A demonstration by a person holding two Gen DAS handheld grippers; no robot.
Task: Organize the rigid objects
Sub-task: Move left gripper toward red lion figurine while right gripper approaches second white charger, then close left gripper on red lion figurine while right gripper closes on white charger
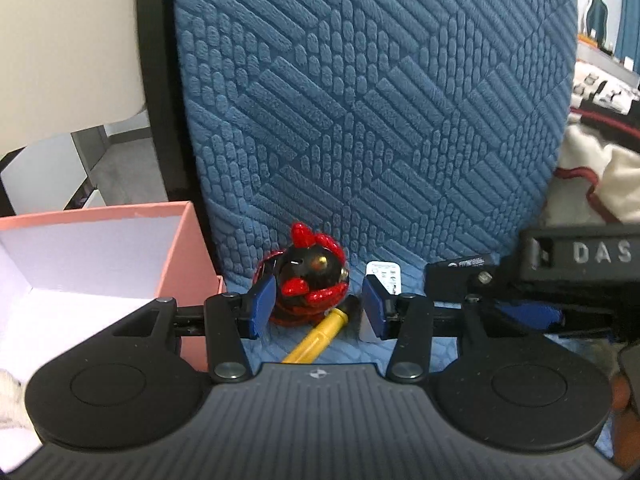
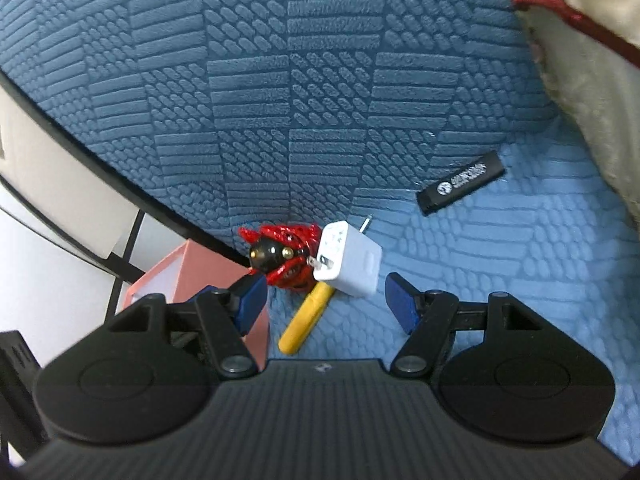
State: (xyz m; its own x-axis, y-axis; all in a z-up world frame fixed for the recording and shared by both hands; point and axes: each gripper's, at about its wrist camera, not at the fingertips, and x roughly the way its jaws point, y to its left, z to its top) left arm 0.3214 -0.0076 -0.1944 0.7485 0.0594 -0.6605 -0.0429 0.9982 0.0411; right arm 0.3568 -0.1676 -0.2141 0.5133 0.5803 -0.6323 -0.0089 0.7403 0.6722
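A red-and-black knotted toy [image 1: 310, 280] lies on the blue chair seat [image 2: 500, 280], against the backrest. My left gripper [image 1: 318, 308] is open and hovers short of the toy, which shows in the gap between its blue pads [image 1: 262, 306]. A white charger plug [image 2: 348, 264] rests against the toy's right side. A yellow pen [image 2: 306, 320] lies under both of them. My right gripper [image 2: 326, 302] is open just short of the charger, with nothing pressed between its jaws. A black stick-shaped device [image 2: 460, 188] lies further right on the seat.
An open pink box [image 1: 100, 260] with a white inside stands at the seat's left edge. The textured blue backrest [image 1: 380, 100] rises right behind the objects. A cream cloth with red trim [image 2: 580, 40] lies to the right. The right gripper's black body [image 1: 580, 256] crowds the left wrist view.
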